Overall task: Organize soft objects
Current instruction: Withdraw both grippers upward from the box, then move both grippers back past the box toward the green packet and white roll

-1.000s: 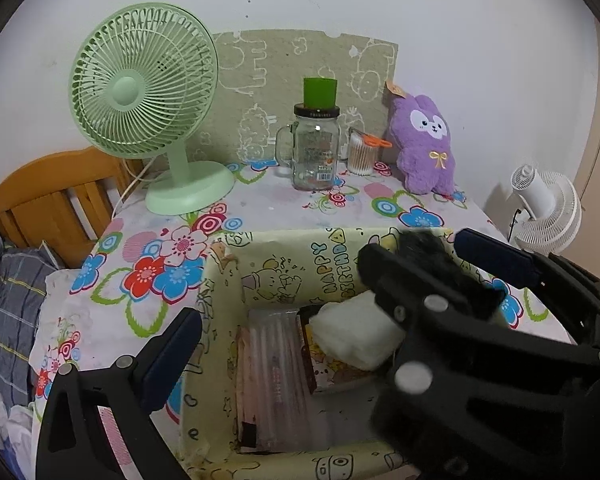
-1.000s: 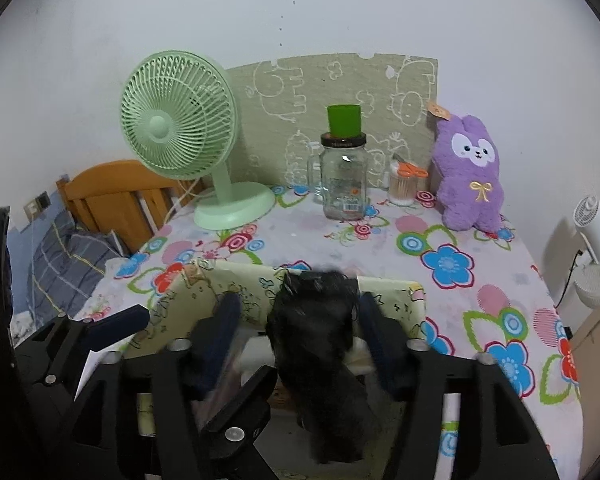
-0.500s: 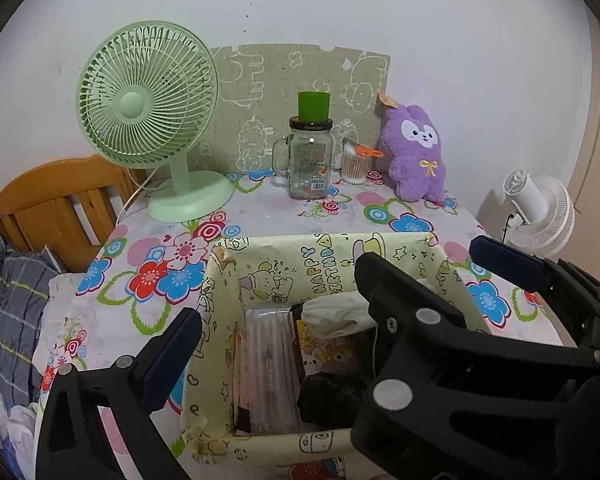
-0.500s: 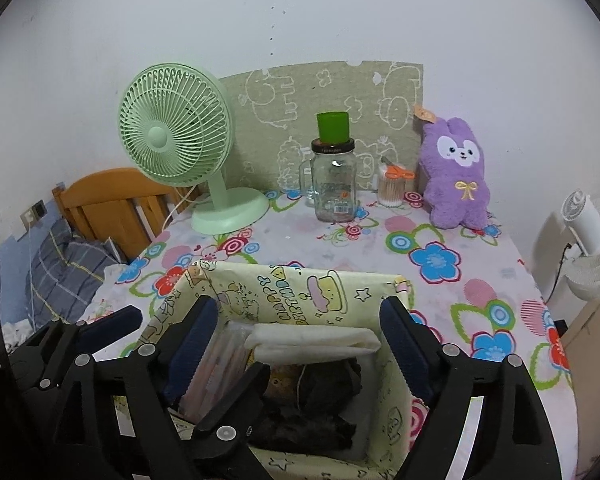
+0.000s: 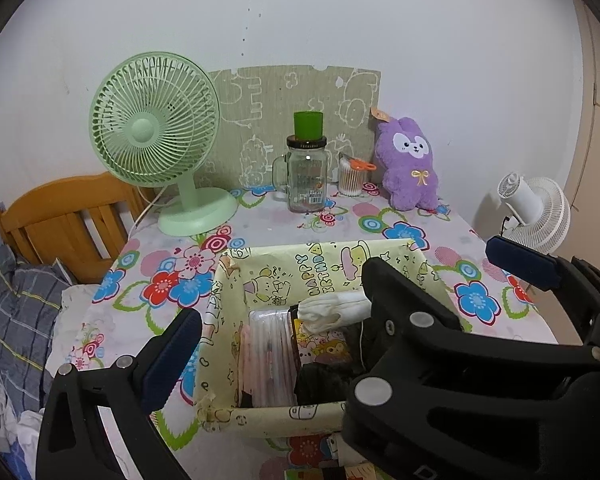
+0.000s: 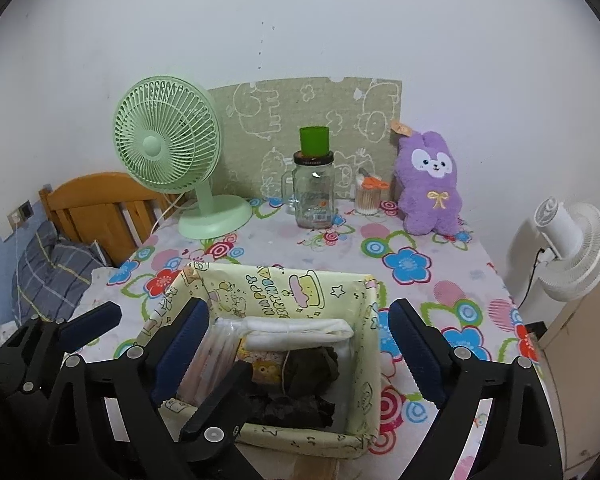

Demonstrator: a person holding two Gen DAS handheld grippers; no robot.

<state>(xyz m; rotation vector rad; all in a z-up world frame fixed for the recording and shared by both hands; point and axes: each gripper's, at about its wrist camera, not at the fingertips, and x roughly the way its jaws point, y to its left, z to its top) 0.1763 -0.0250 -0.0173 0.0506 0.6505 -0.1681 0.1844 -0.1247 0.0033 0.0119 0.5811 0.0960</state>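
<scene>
We have a yellow birthday box (image 6: 288, 292) sitting on the flowery tablecloth (image 6: 420, 264), and we use it as our marker for where things are. Inside the box, at the near end, lies a dark soft cloth (image 6: 300, 404), all crumpled up. Behind it in the box is a folded white cloth (image 6: 300, 326), and on the left side of the box stands a clear packet of pink things (image 5: 266, 356). Our right gripper (image 6: 296, 350) hangs just over the box and its jaws are opening, with nothing between the blue pads, so the dark cloth is let go and rests in the box. Our left gripper (image 5: 344, 308) is spread wide too, one finger left of the box and one far to the right of it, and it holds nothing. We think the step in hand is the drop: one soft thing is now put away. Far behind the box, by the wall, sits a purple plush bunny (image 6: 430, 186), next to a glass jar mug (image 6: 314, 196) with a green cup (image 6: 314, 142) on top and a green fan (image 6: 168, 136). We guess the bunny may go next. For that we need to reach past the box, stay clear of the jar mug, and squeeze the bunny softly around its middle.
</scene>
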